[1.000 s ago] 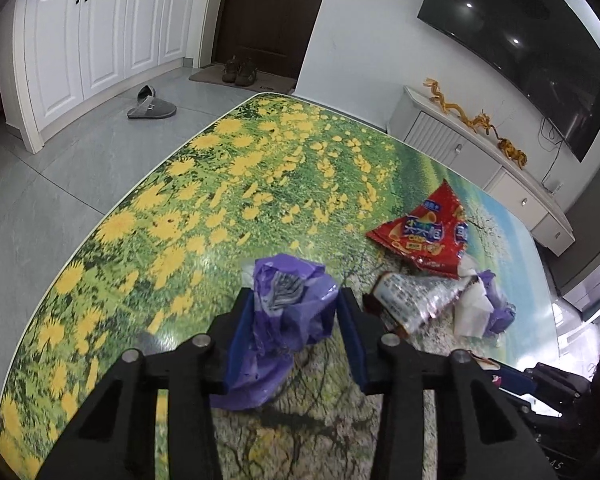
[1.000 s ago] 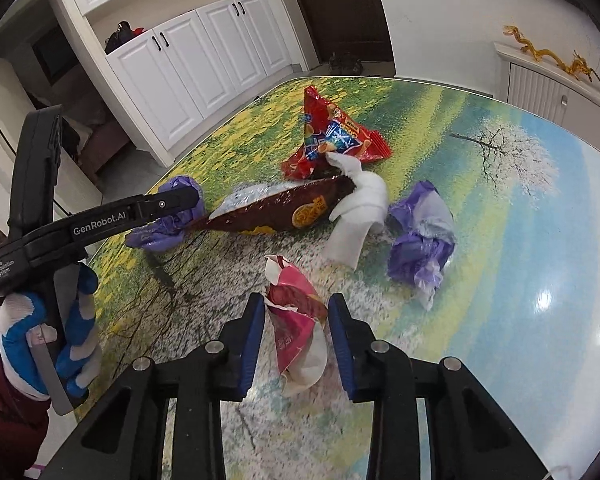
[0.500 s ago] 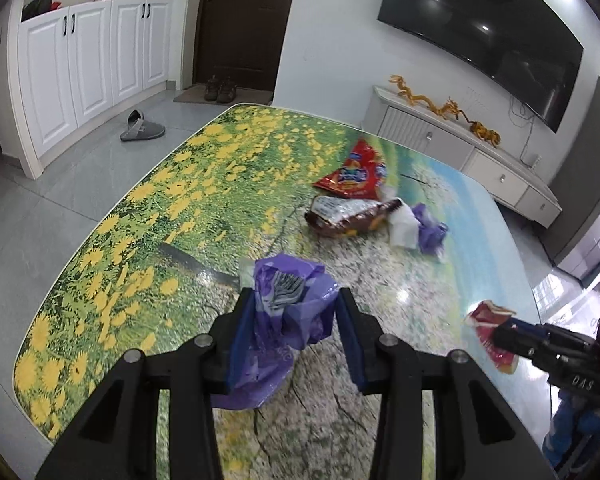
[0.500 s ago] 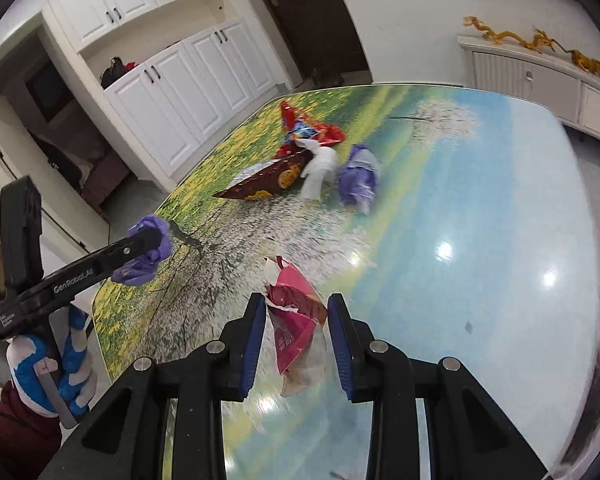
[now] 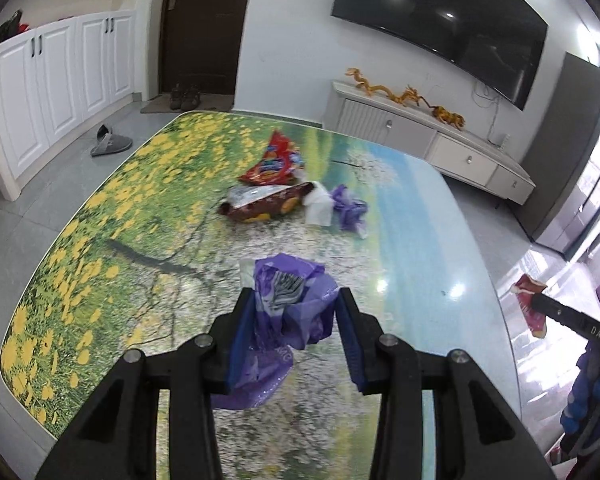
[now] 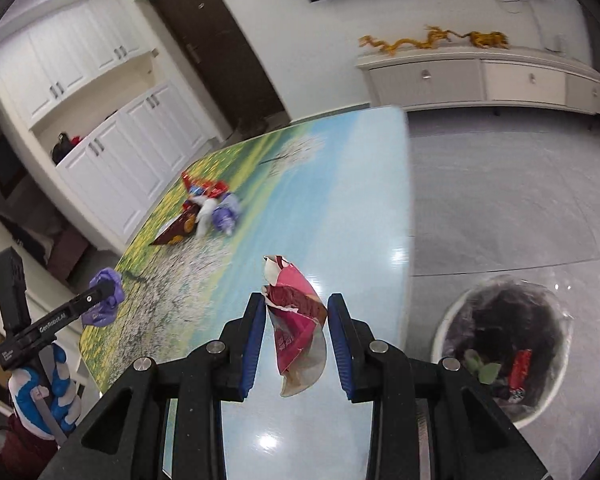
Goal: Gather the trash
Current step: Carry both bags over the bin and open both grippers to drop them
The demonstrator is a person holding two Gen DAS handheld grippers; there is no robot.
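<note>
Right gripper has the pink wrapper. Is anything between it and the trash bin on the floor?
Nothing visible blocks it. The right gripper holds the pink wrapper near the table's edge; the trash bin sits open on the bare floor beside the table, lower right in the right wrist view.

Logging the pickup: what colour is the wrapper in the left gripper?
Purple wrapper, clearest in the left wrist view.
</note>
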